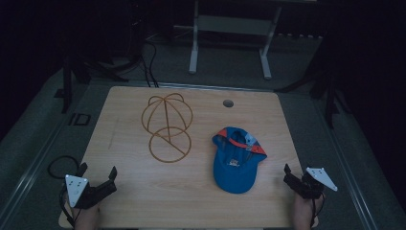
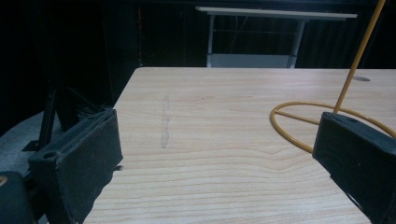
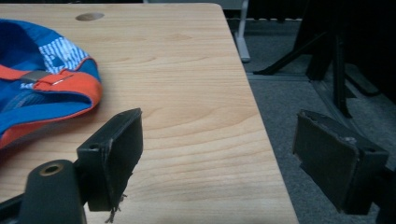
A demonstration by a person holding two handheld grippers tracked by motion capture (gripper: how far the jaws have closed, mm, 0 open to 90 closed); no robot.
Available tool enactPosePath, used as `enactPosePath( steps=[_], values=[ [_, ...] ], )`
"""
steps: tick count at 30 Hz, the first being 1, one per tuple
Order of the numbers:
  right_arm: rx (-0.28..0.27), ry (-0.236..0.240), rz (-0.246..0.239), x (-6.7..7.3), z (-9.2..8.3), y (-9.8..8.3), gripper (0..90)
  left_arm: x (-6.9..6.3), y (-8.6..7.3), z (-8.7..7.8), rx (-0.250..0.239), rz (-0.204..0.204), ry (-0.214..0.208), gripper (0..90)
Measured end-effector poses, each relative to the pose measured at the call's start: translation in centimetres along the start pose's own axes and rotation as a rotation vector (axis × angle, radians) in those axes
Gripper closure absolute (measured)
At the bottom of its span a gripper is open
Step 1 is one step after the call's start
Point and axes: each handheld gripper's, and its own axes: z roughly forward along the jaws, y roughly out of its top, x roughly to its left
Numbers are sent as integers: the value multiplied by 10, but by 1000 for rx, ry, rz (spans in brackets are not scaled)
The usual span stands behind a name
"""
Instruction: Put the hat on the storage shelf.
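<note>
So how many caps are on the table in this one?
1. The blue cap with orange trim lies upside down on the right half of the table, right of the yellow wire stand. The stand carries no cap; nothing seems hidden.

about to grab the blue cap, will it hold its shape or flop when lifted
The cap is probably soft: in the right gripper view its cloth rim sags in folds, so it will likely droop from a pinch. The brim lies flat and smooth, so it is likely stiffer and a firmer hold. It looks light and should not roll.
</note>
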Motion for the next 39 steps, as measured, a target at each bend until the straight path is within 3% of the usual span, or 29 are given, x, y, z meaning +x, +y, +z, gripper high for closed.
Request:
enactPosePath(
  steps=[4, 12, 17, 19, 24, 34, 39],
  values=[
    [11, 8, -2, 0, 1, 0, 163, 0, 0, 0, 3, 2, 4, 17],
    [54, 88, 37, -5, 0, 10, 140, -1, 0, 2, 27, 22, -5, 17],
    [76, 123, 19, -4, -1, 22, 141, -2, 0, 3, 26, 14, -19, 17],
    [113, 158, -7, -2, 2, 31, 143, -4, 0, 3, 31, 18, -27, 17],
    [154, 217, -3, 2, 9, 43, 142, -6, 0, 2, 28, 25, -28, 17],
    [143, 272, -19, 17, 21, 72, 141, -15, -1, 5, 91, 70, -67, 17],
    [164, 317, -36, 22, 29, 85, 141, -16, 0, 4, 88, 58, -75, 17]
  ],
)
